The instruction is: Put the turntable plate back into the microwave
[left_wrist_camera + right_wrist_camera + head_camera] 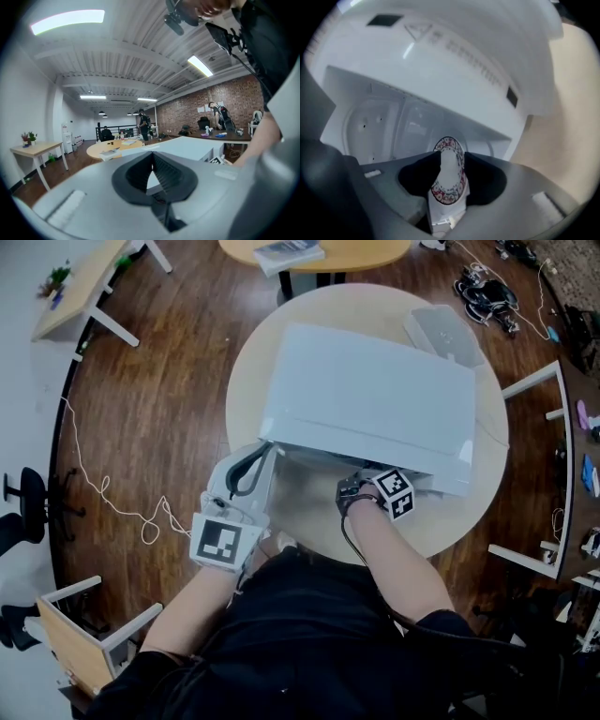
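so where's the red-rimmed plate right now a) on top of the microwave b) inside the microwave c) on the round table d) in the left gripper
b: the right gripper view shows the plate within the open cavity of the microwave, beyond the parted jaws of the right gripper.

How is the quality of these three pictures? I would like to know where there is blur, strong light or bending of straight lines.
Head view: rather dim, no hard shadows, though the white microwave stands out clearly. Left gripper view: strong fisheye bending; the ceiling light is overexposed, the near claw soft. Right gripper view: blurred overall, so the patterned plate shows little detail.
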`<state>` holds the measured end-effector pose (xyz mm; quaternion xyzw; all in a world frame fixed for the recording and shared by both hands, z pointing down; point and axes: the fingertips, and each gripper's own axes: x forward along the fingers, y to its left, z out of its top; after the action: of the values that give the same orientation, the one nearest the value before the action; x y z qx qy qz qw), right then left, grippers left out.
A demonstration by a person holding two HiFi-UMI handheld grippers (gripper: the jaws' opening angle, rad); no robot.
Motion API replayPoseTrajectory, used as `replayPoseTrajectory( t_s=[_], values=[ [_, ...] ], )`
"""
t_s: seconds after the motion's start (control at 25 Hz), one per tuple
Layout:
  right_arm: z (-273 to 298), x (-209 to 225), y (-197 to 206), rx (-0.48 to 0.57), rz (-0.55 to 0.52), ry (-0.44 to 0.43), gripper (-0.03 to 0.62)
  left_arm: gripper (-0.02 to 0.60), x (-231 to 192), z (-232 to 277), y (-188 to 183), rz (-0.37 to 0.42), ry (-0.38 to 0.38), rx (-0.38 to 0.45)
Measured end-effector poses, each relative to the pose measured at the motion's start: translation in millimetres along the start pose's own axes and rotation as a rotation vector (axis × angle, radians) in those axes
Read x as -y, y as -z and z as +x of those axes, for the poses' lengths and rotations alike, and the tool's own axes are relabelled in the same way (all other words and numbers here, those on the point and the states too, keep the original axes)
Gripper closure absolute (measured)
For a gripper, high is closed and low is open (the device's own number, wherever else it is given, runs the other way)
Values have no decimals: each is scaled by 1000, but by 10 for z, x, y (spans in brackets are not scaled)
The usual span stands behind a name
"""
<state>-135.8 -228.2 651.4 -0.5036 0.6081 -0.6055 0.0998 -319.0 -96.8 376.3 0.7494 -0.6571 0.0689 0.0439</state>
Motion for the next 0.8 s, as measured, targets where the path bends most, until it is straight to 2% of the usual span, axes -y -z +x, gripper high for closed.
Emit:
replayPoseTrajectory(
  t_s=[0.2,0.32,0.48,0.6,0.8],
  values=[
    [-146,95,-63,11,-17,6,434,577,73,-9,-34,12,15,11],
    [-257,86,-57,17,-62,-8,434,577,95,-43,-36,-3,35,17],
    [-353,-62,149,-38,-174,-49,433,577,34,-171,43,120,57,-1],
    [-476,-63,140,-64,-256,-71,433,577,132,-144,13,116,65,22],
    [-706,-269,230,-105,-450,-166,434,577,261,-125,-22,99,95,31]
  ],
)
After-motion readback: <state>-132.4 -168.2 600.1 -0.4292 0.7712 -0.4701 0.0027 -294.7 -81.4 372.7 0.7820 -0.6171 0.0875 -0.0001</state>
